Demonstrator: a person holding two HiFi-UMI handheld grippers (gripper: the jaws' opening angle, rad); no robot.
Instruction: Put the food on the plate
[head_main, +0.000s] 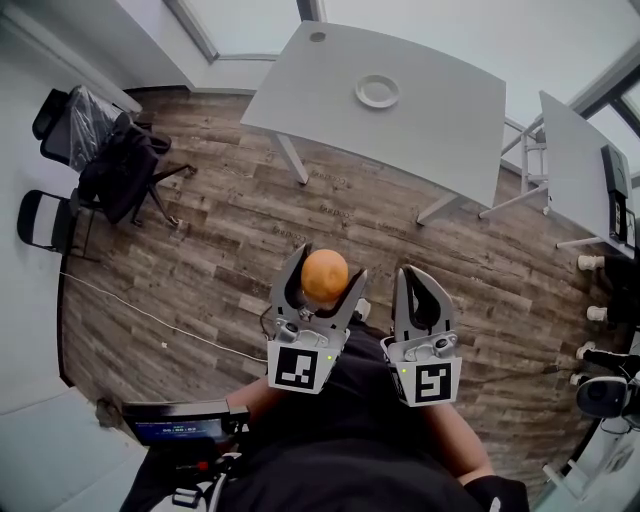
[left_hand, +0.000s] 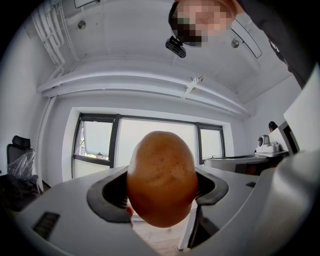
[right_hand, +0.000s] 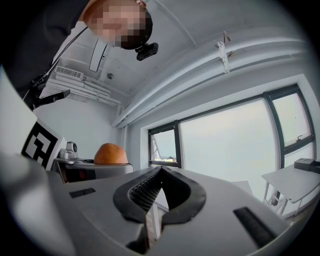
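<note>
**A:** Where's the food (head_main: 325, 276)?

**B:** In the left gripper (head_main: 327, 268), held in front of the person's body, over the floor (head_main: 230, 230). The jaws are clamped on its two sides. It's egg-shaped, and in the left gripper view its long axis stands upright, crosswise to the squeeze, with its top well proud of the jaws.

**A:** And the right gripper (head_main: 420, 275)?

**B:** Just beside the left one, with its jaws pressed together and nothing between them.

**A:** The plate (head_main: 377, 91)?

**B:** It looks bare and sits about the middle of the table (head_main: 450, 130), away from every edge. From the grippers it lies ahead and well apart, with floor and the table's near edge between. In the head view it falls between the two grippers' lines, a little right of the left one.

**A:** So which gripper makes the move?

**B:** The left, I'd say. It has the food, and neither is really nearer. Everything turns on closing that gap forward. The person probably has to step up to the near edge, then reach over it toward the middle.

**A:** Any risk?

**B:** The hold is on a rounded body at its waist. I'd judge that tipping the jaws down could let it roll out before it reaches the plate.
</note>
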